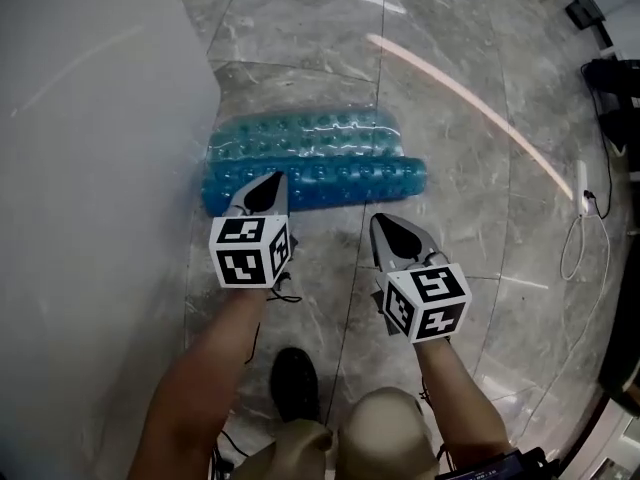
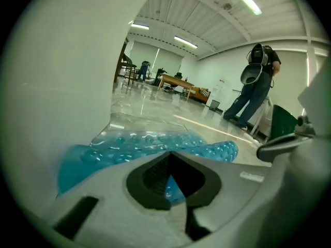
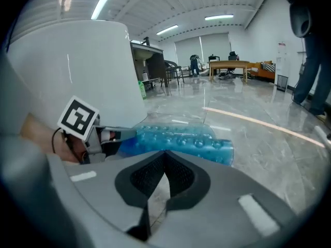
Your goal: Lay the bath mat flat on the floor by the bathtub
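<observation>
The blue translucent bath mat (image 1: 320,163) lies folded over on itself on the marble floor, right against the white bathtub wall (image 1: 90,168). My left gripper (image 1: 272,178) is shut, its tip over the mat's near left edge; I see nothing pinched. In the left gripper view the shut tip (image 2: 170,154) hangs just above the bubbly mat (image 2: 145,143). My right gripper (image 1: 380,220) is shut and empty, over bare floor just short of the mat's near edge. The right gripper view shows its tip (image 3: 165,153), the mat (image 3: 181,138) ahead and the left gripper (image 3: 111,136) at the tub.
The person's dark shoe (image 1: 296,383) stands on the floor behind the grippers. A white cable and power strip (image 1: 585,193) lie at the right, with dark equipment (image 1: 610,78) beyond. A person (image 2: 256,87) stands farther off, and tables (image 2: 181,84) stand at the back.
</observation>
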`<state>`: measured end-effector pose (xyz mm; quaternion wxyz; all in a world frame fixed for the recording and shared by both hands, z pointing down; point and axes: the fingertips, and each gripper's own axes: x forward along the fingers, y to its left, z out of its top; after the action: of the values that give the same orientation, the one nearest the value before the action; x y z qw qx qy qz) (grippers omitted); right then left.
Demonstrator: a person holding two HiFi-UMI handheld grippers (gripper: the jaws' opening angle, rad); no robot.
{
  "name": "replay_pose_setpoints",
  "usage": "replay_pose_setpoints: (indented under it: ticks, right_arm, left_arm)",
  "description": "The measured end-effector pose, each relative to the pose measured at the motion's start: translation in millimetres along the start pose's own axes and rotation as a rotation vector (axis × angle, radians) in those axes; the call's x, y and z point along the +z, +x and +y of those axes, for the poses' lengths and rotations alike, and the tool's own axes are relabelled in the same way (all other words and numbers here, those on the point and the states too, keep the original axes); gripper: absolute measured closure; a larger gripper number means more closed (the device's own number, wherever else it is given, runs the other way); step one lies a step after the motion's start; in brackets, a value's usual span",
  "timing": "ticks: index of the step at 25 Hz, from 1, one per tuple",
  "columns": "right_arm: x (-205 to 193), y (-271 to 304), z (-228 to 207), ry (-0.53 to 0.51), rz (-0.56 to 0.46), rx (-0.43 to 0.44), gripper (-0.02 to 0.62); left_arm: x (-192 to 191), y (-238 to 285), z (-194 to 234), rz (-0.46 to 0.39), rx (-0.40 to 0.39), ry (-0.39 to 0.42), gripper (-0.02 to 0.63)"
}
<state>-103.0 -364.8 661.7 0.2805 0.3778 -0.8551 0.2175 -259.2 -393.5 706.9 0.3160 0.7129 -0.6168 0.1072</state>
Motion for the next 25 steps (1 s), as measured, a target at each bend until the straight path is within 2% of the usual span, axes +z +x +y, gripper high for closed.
replay_pose_setpoints:
  ticks: [5, 8, 10, 11, 14, 19, 22, 25]
  right_arm:
    - [16, 9, -5, -0.045, -0.058, -0.027, 0.592]
    - [14, 21, -10, -0.079, -0.050, -0.048, 0.591]
    - [9, 31, -14, -0.101, -0.034, -0.074, 0.592]
    - [8, 36, -16, -0.120, -0.028, -0.090, 0.592]
    - [7, 53, -22, -0.171, -0.010, -0.126, 0.592]
    - [-15, 52, -20, -0.203, 0.008, -0.152, 0.594]
    - [-48, 28, -6, -0.178, 0.035, -0.136, 0.594]
    - [-92, 6, 13, -0.138, 0.122, -0.070, 0.594]
  left_arm:
    - [-46, -32, -18, 0.054, -0.014, -0.033, 0.600]
    - [-82, -44, -24, 0.142, -0.008, -0.037, 0.600]
    - [-106, -57, -31, 0.188, -0.043, -0.029, 0.600]
    - [-111, -67, -37, 0.172, -0.072, -0.012, 0.598]
    - [-99, -94, -54, 0.069, -0.123, 0.030, 0.598]
    - [-61, -110, -73, -0.011, -0.122, 0.083, 0.598]
    - [-45, -107, -72, -0.027, -0.096, 0.086, 0.598]
    - [-49, -94, -68, -0.006, -0.063, 0.060, 0.598]
